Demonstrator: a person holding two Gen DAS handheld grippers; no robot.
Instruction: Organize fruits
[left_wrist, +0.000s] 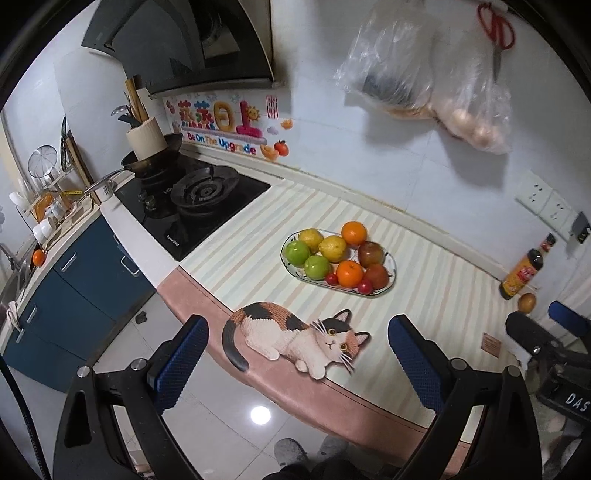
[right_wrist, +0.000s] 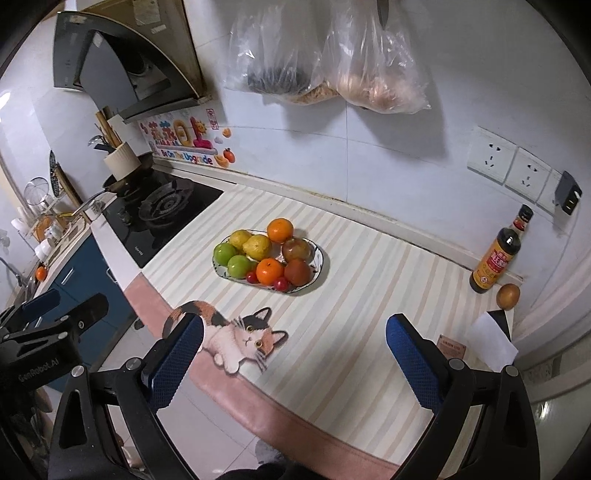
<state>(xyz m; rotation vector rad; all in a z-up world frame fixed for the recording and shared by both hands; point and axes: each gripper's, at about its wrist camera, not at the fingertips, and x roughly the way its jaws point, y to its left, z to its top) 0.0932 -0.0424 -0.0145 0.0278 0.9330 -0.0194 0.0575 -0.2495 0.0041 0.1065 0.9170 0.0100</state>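
Note:
An oval glass plate (left_wrist: 392, 264) (right_wrist: 320, 254) on the striped counter mat holds two green apples (left_wrist: 296, 253) (right_wrist: 224, 253), two yellow lemons (left_wrist: 332, 248) (right_wrist: 259, 246), two oranges (left_wrist: 349, 273) (right_wrist: 270, 271), two dark red fruits (left_wrist: 376, 276) (right_wrist: 297, 272) and small red cherry tomatoes (left_wrist: 365, 286) (right_wrist: 280, 283). My left gripper (left_wrist: 297, 334) is open and empty, held over the counter's front edge, well short of the plate. My right gripper (right_wrist: 295, 334) is open and empty, also short of the plate.
A cat picture (left_wrist: 295, 338) (right_wrist: 236, 332) lies on the mat's front edge. A sauce bottle (left_wrist: 522, 273) (right_wrist: 496, 258) and a small brown fruit (left_wrist: 526, 302) (right_wrist: 508, 296) stand at the right wall. A gas hob with a pan (left_wrist: 192, 192) (right_wrist: 162, 206) is at left. Plastic bags (left_wrist: 424, 74) (right_wrist: 325, 55) hang above.

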